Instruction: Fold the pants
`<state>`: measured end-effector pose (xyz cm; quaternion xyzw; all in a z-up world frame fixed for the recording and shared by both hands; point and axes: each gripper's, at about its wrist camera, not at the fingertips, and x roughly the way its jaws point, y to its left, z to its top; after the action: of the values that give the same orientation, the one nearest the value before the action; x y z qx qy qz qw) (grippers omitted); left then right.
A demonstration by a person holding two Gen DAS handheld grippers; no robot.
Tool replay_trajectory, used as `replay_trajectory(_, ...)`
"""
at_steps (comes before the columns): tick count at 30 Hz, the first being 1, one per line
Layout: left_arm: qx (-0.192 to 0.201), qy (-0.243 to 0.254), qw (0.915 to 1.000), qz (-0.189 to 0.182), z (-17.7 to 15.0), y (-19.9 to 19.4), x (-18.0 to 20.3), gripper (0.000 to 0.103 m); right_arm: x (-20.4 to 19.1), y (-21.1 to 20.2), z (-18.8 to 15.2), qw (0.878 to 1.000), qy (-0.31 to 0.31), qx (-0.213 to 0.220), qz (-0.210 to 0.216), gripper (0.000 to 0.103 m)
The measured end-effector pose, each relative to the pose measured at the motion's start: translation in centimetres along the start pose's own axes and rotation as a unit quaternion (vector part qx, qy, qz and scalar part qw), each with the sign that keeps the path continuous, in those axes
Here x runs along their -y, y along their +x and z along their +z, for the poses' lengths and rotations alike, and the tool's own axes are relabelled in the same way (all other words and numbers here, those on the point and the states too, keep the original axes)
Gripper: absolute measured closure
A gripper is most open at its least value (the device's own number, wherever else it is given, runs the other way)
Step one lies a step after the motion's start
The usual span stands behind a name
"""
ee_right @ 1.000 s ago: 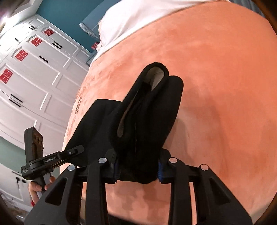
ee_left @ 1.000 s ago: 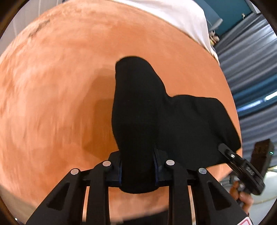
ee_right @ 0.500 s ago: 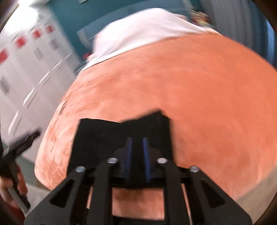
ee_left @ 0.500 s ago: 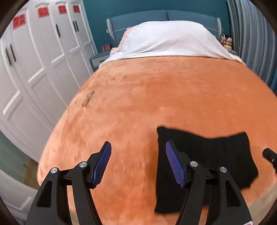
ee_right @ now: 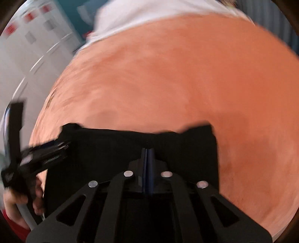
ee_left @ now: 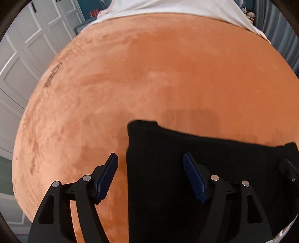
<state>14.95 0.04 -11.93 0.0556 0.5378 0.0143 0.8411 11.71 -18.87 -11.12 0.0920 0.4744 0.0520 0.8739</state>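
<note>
Low in both frames, your folded black fabric pants [ee_left: 205, 164] lie flat on the orange velvety bed [ee_left: 149, 74]; left gripper [ee_left: 151, 164] has just spread wide, releasing them, while right gripper [ee_right: 147, 155] has just clenched empty, letting the fold settle.

No legible text, brand, or number appears in either view. Red labels [ee_right: 29, 16] on the white wardrobe doors [ee_right: 37, 43], far left, are too blurred to read.

One pair of black pants [ee_left: 205, 168], one orange blanket [ee_left: 168, 74], two grippers: left gripper [ee_left: 150, 175], right gripper [ee_right: 147, 158].
</note>
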Motion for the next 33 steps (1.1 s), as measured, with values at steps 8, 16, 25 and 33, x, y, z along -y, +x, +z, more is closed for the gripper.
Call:
replay_trajectory(8,0.050,0.020,0.9983,0.025,-1.8,-4.5,-1.1,0.033,6.1,-1.2,-0.7,0.997,0.073,0.015,-0.033,0.103)
replay_trajectory(16,0.058,0.028,0.9976,0.025,-6.0,-8.5,-1.2,0.033,3.7,-5.6,-4.4,0.997,0.053,0.030,-0.054,0.101)
replay_trajectory(25,0.031,0.034,0.9989,0.006,-11.5,-9.6,-1.0,0.033,2.5,-9.1,-9.1,0.997,0.053,0.025,-0.059,0.099)
replay_trajectory(33,0.004,0.043,0.9989,0.020,-14.7,-8.2,-1.2,0.033,2.3,-9.6,-10.8,0.996,0.057,0.008,-0.067,0.099)
